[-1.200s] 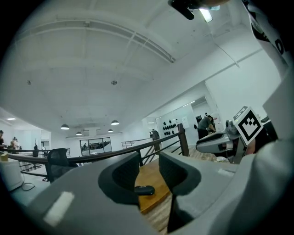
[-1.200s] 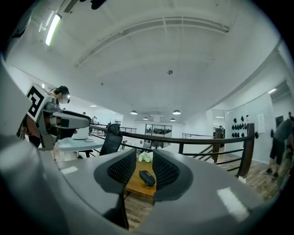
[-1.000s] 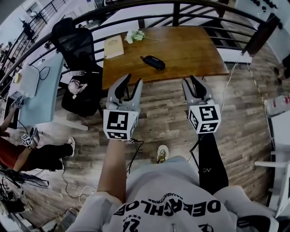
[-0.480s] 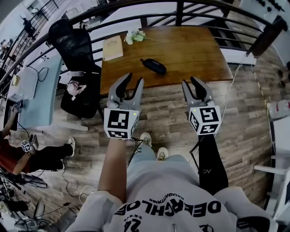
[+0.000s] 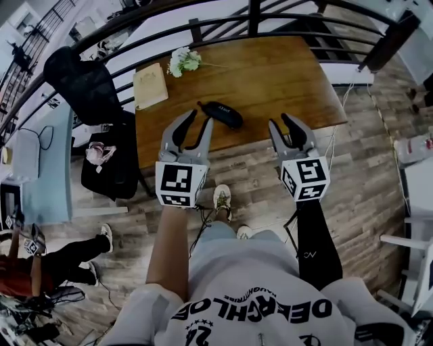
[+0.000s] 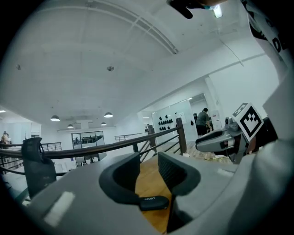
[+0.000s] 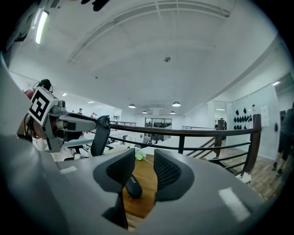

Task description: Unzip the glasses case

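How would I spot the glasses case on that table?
Find the brown wooden table by the dark railing. Near its front edge, left of middle, lies the glasses case. It is the only dark, long, rounded thing there; the tan book and white flowers behind it are pale.

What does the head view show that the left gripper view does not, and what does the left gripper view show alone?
Head view only: a tan book and white flowers on the table, and the person's shoe on the plank floor. Left gripper view only: the ceiling lamps and a person standing far off by a white wall. Both: the wooden table, the dark railing, the black glasses case, and the left gripper, open with nothing gripped.
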`<state>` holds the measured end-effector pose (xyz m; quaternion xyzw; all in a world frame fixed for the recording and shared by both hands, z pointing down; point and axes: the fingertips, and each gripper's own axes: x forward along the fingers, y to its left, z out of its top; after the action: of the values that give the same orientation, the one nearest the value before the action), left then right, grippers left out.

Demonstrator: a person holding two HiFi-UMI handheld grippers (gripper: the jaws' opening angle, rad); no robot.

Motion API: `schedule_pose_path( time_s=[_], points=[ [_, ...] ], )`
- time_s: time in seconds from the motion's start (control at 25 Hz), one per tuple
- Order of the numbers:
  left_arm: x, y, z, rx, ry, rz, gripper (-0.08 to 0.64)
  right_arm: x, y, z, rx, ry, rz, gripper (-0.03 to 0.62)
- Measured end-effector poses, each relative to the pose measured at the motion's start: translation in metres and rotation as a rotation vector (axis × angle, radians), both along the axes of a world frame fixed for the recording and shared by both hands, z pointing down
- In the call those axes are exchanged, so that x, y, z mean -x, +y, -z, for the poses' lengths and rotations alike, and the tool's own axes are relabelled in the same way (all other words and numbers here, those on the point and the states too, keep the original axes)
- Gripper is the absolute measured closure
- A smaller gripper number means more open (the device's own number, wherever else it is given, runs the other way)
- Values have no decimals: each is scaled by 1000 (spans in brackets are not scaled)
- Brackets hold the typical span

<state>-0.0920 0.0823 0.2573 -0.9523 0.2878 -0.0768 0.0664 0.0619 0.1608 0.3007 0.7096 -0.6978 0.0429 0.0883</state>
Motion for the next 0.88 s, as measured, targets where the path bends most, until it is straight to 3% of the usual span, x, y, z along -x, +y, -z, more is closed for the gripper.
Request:
schedule_pose_path(
  time_s=[0.48, 0.88],
  points=[
    [-55, -113, -37, 57, -46, -146, 434, -28, -108, -18, 44, -13, -69, 417],
    [-79, -138, -83, 111, -123, -289, 468, -27, -149, -47, 94, -19, -94, 405]
  ],
)
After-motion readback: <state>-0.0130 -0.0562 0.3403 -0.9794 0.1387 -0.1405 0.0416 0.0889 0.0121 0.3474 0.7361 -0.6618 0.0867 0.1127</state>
